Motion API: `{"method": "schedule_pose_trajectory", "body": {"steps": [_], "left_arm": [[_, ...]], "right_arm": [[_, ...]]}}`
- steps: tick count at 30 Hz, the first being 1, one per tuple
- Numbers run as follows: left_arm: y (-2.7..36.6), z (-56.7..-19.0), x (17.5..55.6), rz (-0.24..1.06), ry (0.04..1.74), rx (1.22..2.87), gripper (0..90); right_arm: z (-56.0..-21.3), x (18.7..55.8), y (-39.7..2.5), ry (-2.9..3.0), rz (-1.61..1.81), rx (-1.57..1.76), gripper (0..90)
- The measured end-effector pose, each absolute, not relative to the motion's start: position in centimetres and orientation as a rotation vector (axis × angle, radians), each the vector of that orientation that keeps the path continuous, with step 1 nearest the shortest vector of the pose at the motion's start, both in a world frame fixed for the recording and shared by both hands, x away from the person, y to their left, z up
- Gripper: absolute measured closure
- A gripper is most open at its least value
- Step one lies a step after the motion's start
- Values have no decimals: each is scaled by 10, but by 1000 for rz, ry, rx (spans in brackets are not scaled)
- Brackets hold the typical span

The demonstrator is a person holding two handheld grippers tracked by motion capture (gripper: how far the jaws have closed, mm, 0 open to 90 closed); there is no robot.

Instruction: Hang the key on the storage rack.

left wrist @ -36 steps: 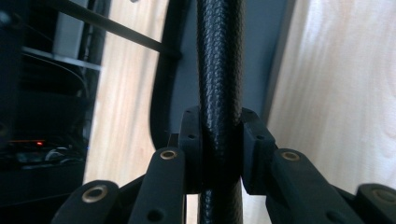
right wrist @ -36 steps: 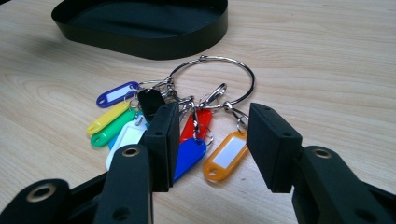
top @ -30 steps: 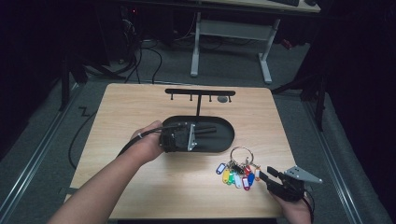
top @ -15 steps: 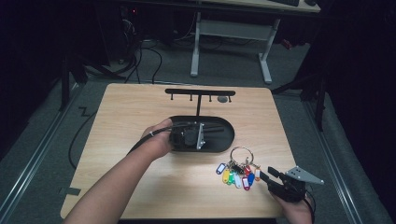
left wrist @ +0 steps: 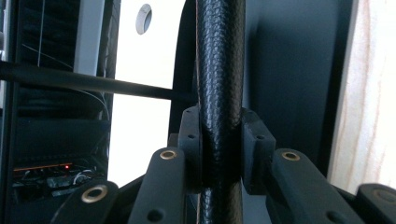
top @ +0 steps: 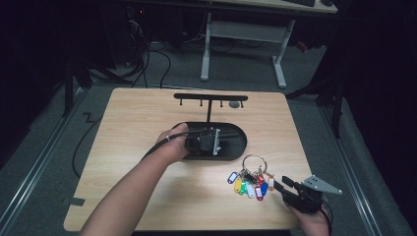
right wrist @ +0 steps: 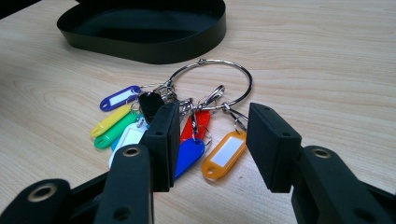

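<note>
A black key stand has an oval tray base (top: 235, 143), a thin post and a top bar with hooks (top: 210, 97). My left gripper (top: 204, 142) lies over the tray, turned on its side. In the left gripper view its jaws are shut (left wrist: 222, 135) on a black textured strip that looks like the tray's wall, where the thin post (left wrist: 93, 84) meets it. A steel ring with several coloured key tags (top: 248, 183) lies on the table in front of the tray. My right gripper (top: 284, 184) stands open just behind the tags (right wrist: 224, 156), its jaws (right wrist: 212, 126) apart and holding nothing.
The wooden table (top: 147, 118) carries only the stand and the keys. Its front edge runs just below my right hand. A cable (top: 83, 142) hangs off the left side. A white desk frame (top: 206, 49) stands on the floor beyond the table.
My left hand and gripper have crept a little to the right over the tray. The tray, the keys and the right gripper have stayed put.
</note>
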State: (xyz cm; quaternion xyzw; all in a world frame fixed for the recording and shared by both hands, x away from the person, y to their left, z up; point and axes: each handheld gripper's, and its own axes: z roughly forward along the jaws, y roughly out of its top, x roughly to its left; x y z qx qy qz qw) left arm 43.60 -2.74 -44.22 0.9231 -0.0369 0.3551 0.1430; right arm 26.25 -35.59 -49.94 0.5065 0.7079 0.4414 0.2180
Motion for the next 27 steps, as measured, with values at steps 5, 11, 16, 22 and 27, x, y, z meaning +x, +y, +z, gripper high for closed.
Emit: {"method": "schedule_pose_trajectory", "body": {"steps": [5,11,16,22,27], "left_arm": [[-30,-447,441,1034,-102,2672,739],[-32,-452,445,1050,-105,2675,738],[-32,-456,450,1035,-110,2688,738],[-31,-460,455,1058,-111,2688,738],[-27,-466,462,1086,-103,2709,737]], "right_arm": [[-500,264,-356,1965,1229,1404,553],[-500,265,-355,1967,1233,1403,554],[-501,265,-355,1972,1232,1403,554],[-503,265,-357,1975,1231,1410,555],[-504,264,-359,1978,1231,1419,555]]}}
